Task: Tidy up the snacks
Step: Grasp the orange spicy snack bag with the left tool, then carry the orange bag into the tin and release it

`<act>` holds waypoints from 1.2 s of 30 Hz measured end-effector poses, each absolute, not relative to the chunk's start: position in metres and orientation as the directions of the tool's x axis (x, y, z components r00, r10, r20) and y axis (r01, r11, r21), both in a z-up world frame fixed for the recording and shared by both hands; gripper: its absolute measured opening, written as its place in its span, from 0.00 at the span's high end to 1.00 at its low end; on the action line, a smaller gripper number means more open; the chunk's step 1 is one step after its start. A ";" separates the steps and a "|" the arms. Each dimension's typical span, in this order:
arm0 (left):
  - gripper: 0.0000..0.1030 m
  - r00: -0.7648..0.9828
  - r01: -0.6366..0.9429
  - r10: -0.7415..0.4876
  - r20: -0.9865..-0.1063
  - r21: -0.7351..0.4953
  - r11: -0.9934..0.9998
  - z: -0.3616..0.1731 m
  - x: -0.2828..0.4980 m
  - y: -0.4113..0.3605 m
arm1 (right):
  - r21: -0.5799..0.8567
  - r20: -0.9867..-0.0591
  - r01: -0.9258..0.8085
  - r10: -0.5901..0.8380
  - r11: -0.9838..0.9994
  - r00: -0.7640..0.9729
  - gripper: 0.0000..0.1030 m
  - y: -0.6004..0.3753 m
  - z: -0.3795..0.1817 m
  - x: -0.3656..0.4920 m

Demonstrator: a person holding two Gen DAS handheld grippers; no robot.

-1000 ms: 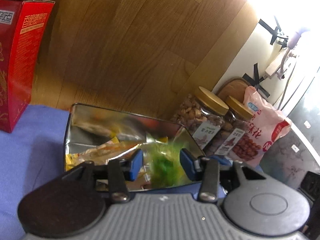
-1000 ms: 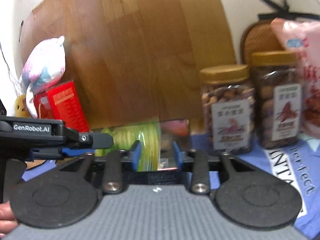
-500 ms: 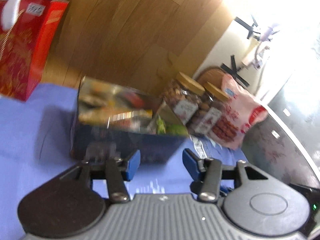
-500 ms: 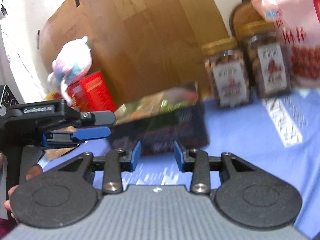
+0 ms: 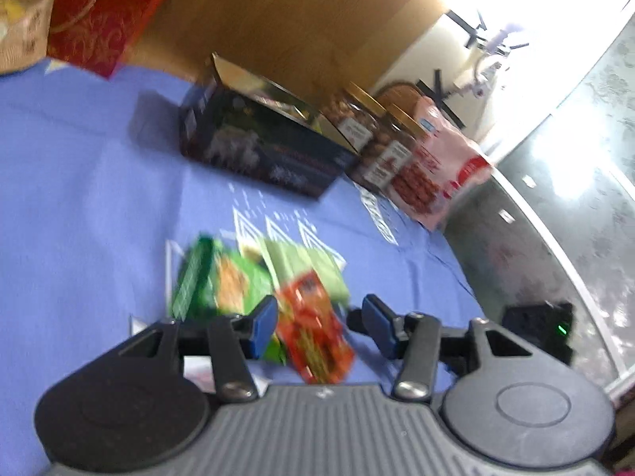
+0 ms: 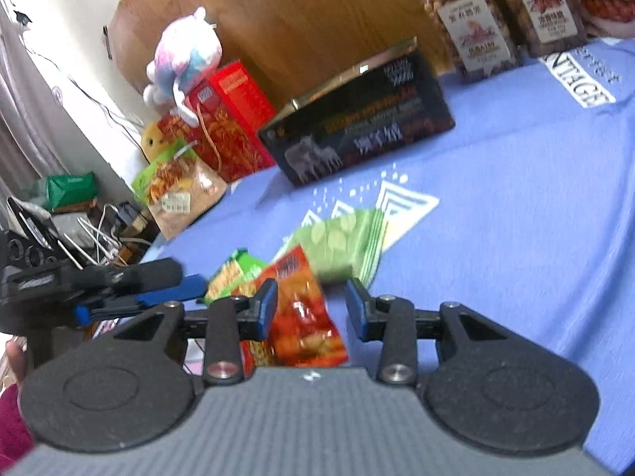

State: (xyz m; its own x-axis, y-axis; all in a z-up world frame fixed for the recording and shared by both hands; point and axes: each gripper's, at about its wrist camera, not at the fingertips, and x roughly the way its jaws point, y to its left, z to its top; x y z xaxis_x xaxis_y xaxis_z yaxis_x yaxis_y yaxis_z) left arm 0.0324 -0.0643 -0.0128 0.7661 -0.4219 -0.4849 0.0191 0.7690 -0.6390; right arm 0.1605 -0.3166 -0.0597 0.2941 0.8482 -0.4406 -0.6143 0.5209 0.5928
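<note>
Left gripper (image 5: 319, 323): jaws spread, holding nothing; it hangs above the orange-red packet (image 5: 315, 327).
Right gripper (image 6: 311, 307): jaws apart, empty, framing the same orange-red packet (image 6: 301, 313) from the other side.
Snack pile: orange-red packet lies partly over a green packet (image 5: 222, 281), with a pale green pouch (image 5: 305, 271) just behind; all loose on the blue cloth (image 5: 87, 198).
Target, judged: dark open-topped box (image 6: 357, 127), well apart from the pile, beside two jars (image 6: 464, 35).
Risk 1: both grippers aim at one packet; fingers may collide.
Risk 2: packets overlap, so a low pinch may grab two or drag the green one.
Risk 3: flat slick wrapper; the fingers may slide off it or snag the cloth.
Risk 4: both views blurred, so depth judgement is poor.
</note>
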 end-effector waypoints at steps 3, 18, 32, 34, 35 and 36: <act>0.49 0.745 0.024 -0.445 -0.496 -0.647 0.762 -0.024 0.024 -0.071 | 0.610 -0.443 -0.616 0.859 0.498 0.256 0.59 -0.313 -0.064 0.157; 0.53 0.743 -0.021 -0.480 -0.465 -0.734 0.679 -0.052 0.016 -0.061 | 0.571 -0.439 -0.725 0.890 0.385 0.126 0.48 -0.306 -0.061 0.129; 0.79 0.757 -0.042 -0.453 -0.472 -0.726 0.687 -0.052 0.032 -0.059 | 0.497 -0.458 -0.775 0.876 0.390 0.148 0.70 -0.299 -0.059 0.113; 0.78 0.766 -0.024 -0.449 -0.461 -0.718 0.695 -0.042 0.030 -0.058 | 0.502 -0.431 -0.781 0.890 0.372 0.148 0.71 -0.300 -0.055 0.111; 0.78 0.770 -0.019 -0.447 -0.455 -0.717 0.697 -0.037 0.030 -0.058 | 0.504 -0.417 -0.782 0.896 0.368 0.152 0.71 -0.299 -0.051 0.112; 0.78 0.776 -0.012 -0.445 -0.447 -0.716 0.698 -0.032 0.031 -0.057 | 0.505 -0.403 -0.783 0.901 0.364 0.159 0.71 -0.299 -0.047 0.113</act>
State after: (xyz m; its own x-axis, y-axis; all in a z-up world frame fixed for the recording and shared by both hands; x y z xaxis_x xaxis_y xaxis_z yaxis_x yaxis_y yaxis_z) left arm 0.0311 -0.0568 -0.0318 0.7758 -0.4452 -0.4471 -0.0125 0.6976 -0.7164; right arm 0.1133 -0.2993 -0.0473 0.1586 0.9014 -0.4029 -0.7827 0.3635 0.5052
